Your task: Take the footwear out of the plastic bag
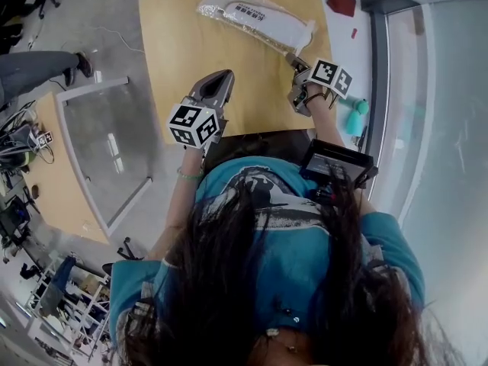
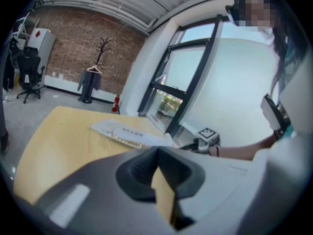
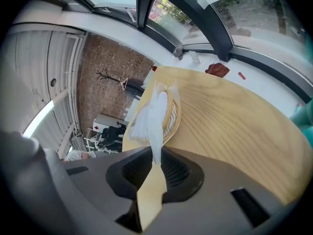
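A clear plastic bag (image 1: pixel 255 15) holding white footwear with a tan sole lies across the far side of the wooden table (image 1: pixel 183 59). My right gripper (image 1: pixel 296 61) sits at the bag's near right end. In the right gripper view, that gripper (image 3: pixel 155 158) is shut on the bag's twisted end, and the bag (image 3: pixel 154 109) stretches away from the jaws. My left gripper (image 1: pixel 221 78) hovers over the table's near part, left of the bag, shut with nothing in it. From the left gripper view the bag (image 2: pixel 128 131) lies ahead, beyond the left gripper (image 2: pixel 157 153).
A dark red object (image 1: pixel 341 1) and a small red piece lie on the white sill right of the table. A teal thing (image 1: pixel 355 117) sits by the window beside my right hand. A glass-topped table (image 1: pixel 107 143) stands to the left, and a person's legs (image 1: pixel 38 71) show at far left.
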The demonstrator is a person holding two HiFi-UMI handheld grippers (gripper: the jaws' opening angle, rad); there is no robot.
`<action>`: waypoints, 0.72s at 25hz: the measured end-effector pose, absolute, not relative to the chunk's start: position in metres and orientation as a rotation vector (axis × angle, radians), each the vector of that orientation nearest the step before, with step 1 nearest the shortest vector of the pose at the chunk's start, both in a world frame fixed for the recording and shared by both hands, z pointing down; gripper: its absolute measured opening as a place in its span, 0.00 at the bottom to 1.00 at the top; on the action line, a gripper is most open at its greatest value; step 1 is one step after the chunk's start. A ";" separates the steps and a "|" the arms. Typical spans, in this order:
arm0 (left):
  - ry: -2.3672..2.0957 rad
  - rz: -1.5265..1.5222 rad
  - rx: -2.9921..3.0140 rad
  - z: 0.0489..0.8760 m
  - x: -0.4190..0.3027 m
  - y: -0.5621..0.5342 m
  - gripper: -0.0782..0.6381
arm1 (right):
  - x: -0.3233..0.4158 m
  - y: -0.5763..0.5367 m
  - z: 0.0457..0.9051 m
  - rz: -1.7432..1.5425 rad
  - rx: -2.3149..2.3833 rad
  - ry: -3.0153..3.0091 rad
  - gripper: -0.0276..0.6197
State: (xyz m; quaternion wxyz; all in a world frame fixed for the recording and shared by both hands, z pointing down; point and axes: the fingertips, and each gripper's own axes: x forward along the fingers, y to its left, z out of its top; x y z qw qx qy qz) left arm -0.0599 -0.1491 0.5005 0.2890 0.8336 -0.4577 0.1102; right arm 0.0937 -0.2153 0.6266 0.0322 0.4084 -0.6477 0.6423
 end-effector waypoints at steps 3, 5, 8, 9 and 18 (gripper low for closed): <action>-1.116 0.235 2.205 0.505 -0.052 -0.151 0.16 | 0.088 -0.204 0.616 2.036 1.229 -2.009 0.13; -1.008 0.211 2.186 0.511 -0.042 -0.146 0.26 | 0.085 -0.194 0.607 2.071 1.212 -2.024 0.12; -0.887 0.191 2.152 0.516 -0.028 -0.130 0.29 | 0.081 -0.172 0.590 2.091 1.187 -2.048 0.12; -0.867 0.189 2.142 0.518 -0.025 -0.128 0.29 | 0.080 -0.167 0.586 2.086 1.180 -2.056 0.12; -0.706 -0.074 1.879 0.553 -0.022 -0.155 0.36 | 0.073 -0.152 0.576 2.077 1.088 -2.097 0.11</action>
